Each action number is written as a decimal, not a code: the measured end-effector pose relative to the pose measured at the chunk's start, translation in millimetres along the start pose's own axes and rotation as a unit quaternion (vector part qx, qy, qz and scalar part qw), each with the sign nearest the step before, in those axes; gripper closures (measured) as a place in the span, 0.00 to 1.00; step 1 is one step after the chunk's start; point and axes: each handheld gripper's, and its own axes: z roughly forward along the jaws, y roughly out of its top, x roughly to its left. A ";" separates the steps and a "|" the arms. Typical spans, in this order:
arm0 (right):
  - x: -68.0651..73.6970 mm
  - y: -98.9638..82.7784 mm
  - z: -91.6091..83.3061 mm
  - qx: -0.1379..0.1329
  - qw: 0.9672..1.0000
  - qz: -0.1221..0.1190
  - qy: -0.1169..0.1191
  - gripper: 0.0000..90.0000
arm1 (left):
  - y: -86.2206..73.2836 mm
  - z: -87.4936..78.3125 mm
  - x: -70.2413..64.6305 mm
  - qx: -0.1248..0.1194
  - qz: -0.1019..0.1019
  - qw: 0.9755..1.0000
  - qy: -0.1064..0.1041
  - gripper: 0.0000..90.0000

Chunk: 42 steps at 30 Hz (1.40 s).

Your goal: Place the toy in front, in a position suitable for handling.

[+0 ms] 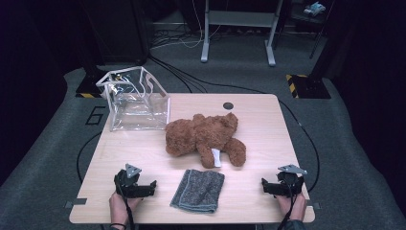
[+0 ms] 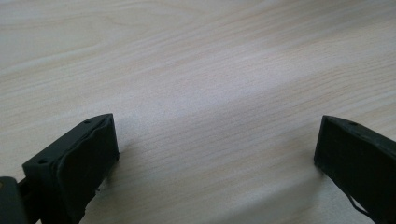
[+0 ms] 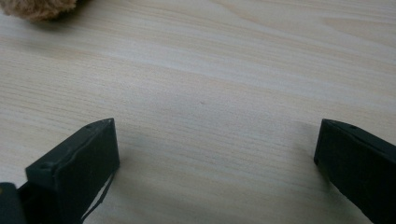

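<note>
In the left gripper view the two black jaws of the left gripper (image 2: pixel 217 154) stand wide apart at the lower corners of the frame, released, with bare pale wood of the table (image 2: pixel 201 65) between them. The right gripper (image 3: pixel 217 156) shows the same in its own view: jaws spread, nothing between them, and a tuft of brown fur from the teddy bear (image 3: pixel 39 8) just entering at the upper left corner.

In the high view the left gripper (image 1: pixel 143 184) sits at the lower left of the frame, held by a hand (image 1: pixel 122 207) that comes in from the bottom edge. The right gripper (image 1: pixel 273 186) sits at the lower right, held by the other hand (image 1: pixel 292 207). Both seem to rest on or just above the tabletop; the view does not let me tell which.

Between the two grippers, nearer the left one, a folded grey cloth (image 1: pixel 198 190) lies flat near the bottom edge of the table. Just above it, at the middle of the frame, the teddy bear (image 1: pixel 203 135) lies on its side, a white tag showing at its lower leg. At the upper left of the table stands a clear plastic bag (image 1: pixel 136 100) with white trim, its top open, just beside the bear.
</note>
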 end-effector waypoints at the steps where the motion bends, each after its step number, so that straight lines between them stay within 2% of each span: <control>1: 0.0 0.3 -0.7 0.001 1.000 0.002 0.004 0.00 | -0.1 0.0 0.3 0.000 0.001 1.000 0.001 0.00; 3: 0.6 0.2 -3.9 -0.007 1.000 0.014 0.021 0.00 | 0.1 0.2 0.5 0.000 -0.001 1.000 -0.001 0.00; 7: 10.7 2.2 -14.3 -0.017 0.999 0.017 0.043 0.00 | 0.4 0.7 0.3 0.000 -0.001 1.000 -0.001 0.00; 15: 57.1 18.6 -34.6 -0.027 0.995 -0.044 0.084 0.00 | 0.8 1.6 -1.0 -0.003 -0.005 1.000 0.007 0.00; 19: 80.8 25.9 -36.1 -0.030 0.992 -0.058 0.107 0.00 | 0.9 1.4 -0.9 -0.002 -0.007 1.000 0.012 0.00; 25: 118.2 33.9 -30.0 -0.014 0.985 -0.101 0.141 0.00 | 0.7 1.4 -0.8 -0.003 -0.008 1.000 0.013 0.00; 28: 133.8 36.1 -27.7 -0.012 0.981 -0.113 0.155 0.00 | 0.7 1.4 -0.7 -0.003 -0.008 1.000 0.013 0.00; 35: 173.3 43.3 -22.1 -0.001 0.970 -0.151 0.191 0.00 | 0.8 1.1 -0.6 -0.002 -0.010 1.000 0.013 0.00; 36: 179.2 44.0 -21.5 0.002 0.969 -0.152 0.193 0.00 | 0.9 1.1 -0.5 -0.001 -0.010 1.000 0.012 0.00; 38: 190.4 44.4 -17.9 0.004 0.965 -0.174 0.195 0.00 | 0.8 1.1 -0.6 -0.002 -0.010 1.000 0.012 0.00; 40: 198.6 42.9 -12.7 0.011 0.964 -0.182 0.192 0.00 | 0.8 1.0 -0.6 -0.001 -0.011 1.000 0.012 0.00; 42: 204.6 41.2 -5.5 0.025 0.961 -0.194 0.193 0.00 | 0.8 0.9 -0.5 0.000 -0.010 1.000 0.012 0.00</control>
